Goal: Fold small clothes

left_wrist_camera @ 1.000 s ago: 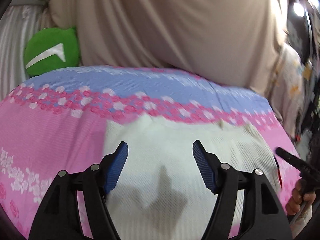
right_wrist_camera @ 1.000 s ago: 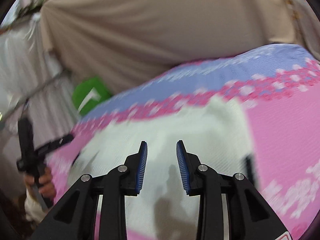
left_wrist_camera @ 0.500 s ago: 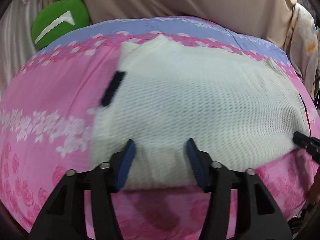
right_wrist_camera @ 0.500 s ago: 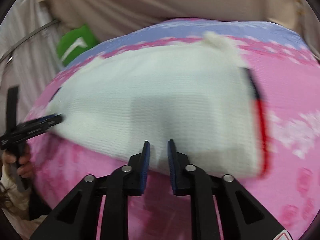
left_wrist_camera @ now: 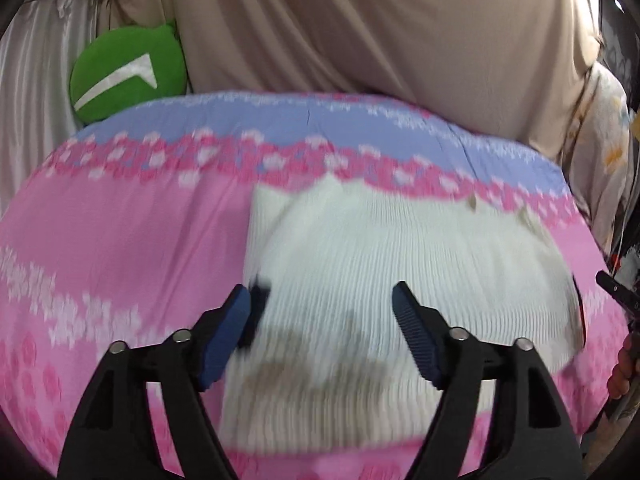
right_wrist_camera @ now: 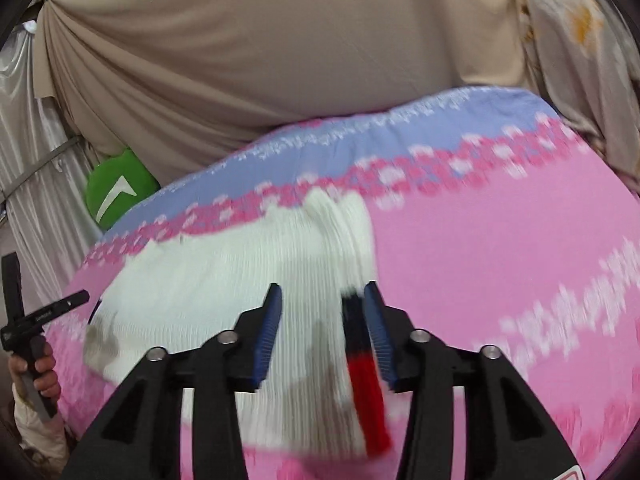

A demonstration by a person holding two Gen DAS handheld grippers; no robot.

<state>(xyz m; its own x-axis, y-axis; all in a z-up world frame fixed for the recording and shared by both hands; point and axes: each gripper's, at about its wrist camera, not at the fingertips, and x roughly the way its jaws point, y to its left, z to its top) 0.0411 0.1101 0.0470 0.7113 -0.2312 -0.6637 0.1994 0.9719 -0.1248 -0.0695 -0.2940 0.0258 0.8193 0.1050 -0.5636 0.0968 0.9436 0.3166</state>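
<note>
A small white ribbed garment [left_wrist_camera: 360,280] lies flat on the pink floral bedspread [left_wrist_camera: 120,248]; it also shows in the right wrist view [right_wrist_camera: 224,288]. It has a black and red stripe [right_wrist_camera: 360,360] along its right edge and a dark patch [left_wrist_camera: 258,300] at its left edge. My left gripper [left_wrist_camera: 322,332] is open above the garment's near left part, holding nothing. My right gripper [right_wrist_camera: 322,328] is open above the garment's near right part, the stripe beside its right finger.
A green round cushion [left_wrist_camera: 128,74] sits at the bed's far left corner. A beige draped cloth [left_wrist_camera: 380,32] hangs behind the bed. The other gripper's tip [right_wrist_camera: 44,312] shows at the left in the right wrist view. Bare bedspread [right_wrist_camera: 500,260] lies right of the garment.
Both grippers have opened wider and lifted back from the garment's near edge. The garment now lies farther in, with motion blur in both views.
</note>
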